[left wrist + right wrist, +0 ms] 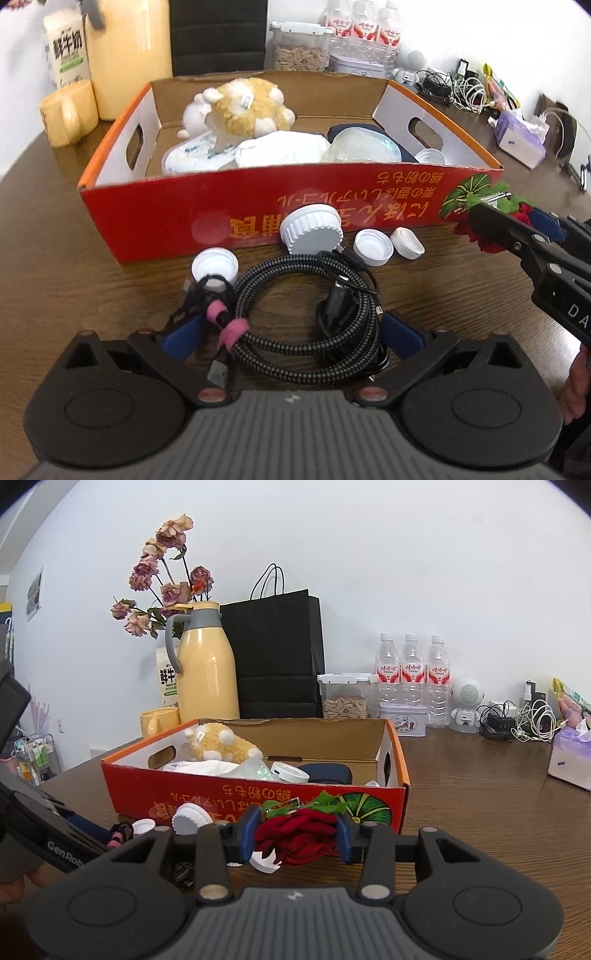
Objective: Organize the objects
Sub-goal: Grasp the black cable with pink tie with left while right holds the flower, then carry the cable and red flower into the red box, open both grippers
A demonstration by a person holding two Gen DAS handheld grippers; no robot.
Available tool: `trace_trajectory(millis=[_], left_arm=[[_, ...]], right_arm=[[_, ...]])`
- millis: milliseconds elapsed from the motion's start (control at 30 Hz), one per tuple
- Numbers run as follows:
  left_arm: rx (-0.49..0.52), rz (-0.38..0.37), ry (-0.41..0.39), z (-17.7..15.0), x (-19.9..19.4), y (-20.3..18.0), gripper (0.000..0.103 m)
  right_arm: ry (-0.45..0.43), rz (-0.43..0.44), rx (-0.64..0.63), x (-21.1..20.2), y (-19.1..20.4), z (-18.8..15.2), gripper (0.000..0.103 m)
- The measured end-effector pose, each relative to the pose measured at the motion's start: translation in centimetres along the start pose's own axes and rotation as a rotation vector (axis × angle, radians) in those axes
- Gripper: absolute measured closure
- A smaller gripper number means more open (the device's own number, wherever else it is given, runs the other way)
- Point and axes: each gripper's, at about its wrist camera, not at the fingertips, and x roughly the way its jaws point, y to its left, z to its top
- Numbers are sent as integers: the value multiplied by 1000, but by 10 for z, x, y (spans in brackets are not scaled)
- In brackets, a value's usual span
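Pinching soft red fabric rose (301, 836): right hand-held gripper (300, 834) | left hand-held gripper (290, 334) spread around braided cable coil (306, 321)

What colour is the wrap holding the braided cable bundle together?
Pink, on the wrap round the black-and-grey braided cable bundle. It shows best in the left wrist view.

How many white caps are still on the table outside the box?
4. A large ribbed cap stands against the red box; two small caps lie right of it; one lies left, by the cable bundle, which may hide more.
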Motion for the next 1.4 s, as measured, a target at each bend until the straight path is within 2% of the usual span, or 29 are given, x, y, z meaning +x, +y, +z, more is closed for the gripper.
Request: trace_trajectory(millis=[267, 400, 700, 933, 1200, 1400], left_arm=[[4, 3, -36, -7, -1, -4, 0], [-16, -18, -73, -11, -7, -4, 9], [-39, 1, -110, -25, -24, 6, 10], [-33, 13, -178, -31, -47, 11, 11], [-46, 7, -286, -16, -67, 17, 10], [-20, -5, -401, 15, -79, 12, 10]], right_arm=[[0, 4, 0, 0, 0, 0, 62], [0, 3, -1, 1, 0, 0, 62], [-1, 2, -1, 0, 0, 0, 62], [-5, -2, -8, 0, 1, -1, 62], [-21, 10, -32, -7, 6, 2, 62], [-62, 16, -58, -13, 11, 22, 62]])
